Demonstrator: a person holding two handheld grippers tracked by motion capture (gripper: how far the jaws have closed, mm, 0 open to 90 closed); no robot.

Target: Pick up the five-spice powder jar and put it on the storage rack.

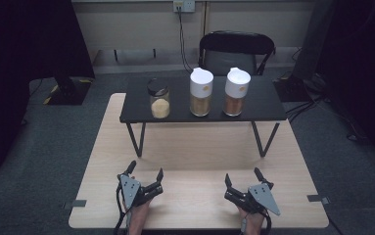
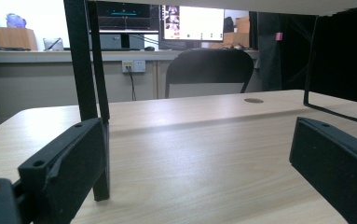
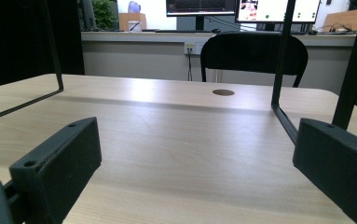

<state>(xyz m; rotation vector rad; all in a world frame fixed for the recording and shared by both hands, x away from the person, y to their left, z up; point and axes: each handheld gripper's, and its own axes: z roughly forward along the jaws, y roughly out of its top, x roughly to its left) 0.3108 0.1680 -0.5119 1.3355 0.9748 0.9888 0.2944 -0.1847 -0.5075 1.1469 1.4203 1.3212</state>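
Nothing is started yet: your left gripper (image 1: 146,172) and right gripper (image 1: 242,178) rest on the pale wooden table (image 1: 195,147), jaws spread apart and empty; the three grain-filled glass jars (image 1: 200,92) stand untouched on the black raised shelf (image 1: 263,100), well beyond both

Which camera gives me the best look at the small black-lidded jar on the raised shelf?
The high view: the black-lidded jar stands whole at the shelf's left end, pale grains inside. Both gripper views look under the shelf top, catching its legs and the wooden table.

Three upright jars (image 1: 200,92) – black shelf (image 1: 263,100), two white-capped, granule-filled
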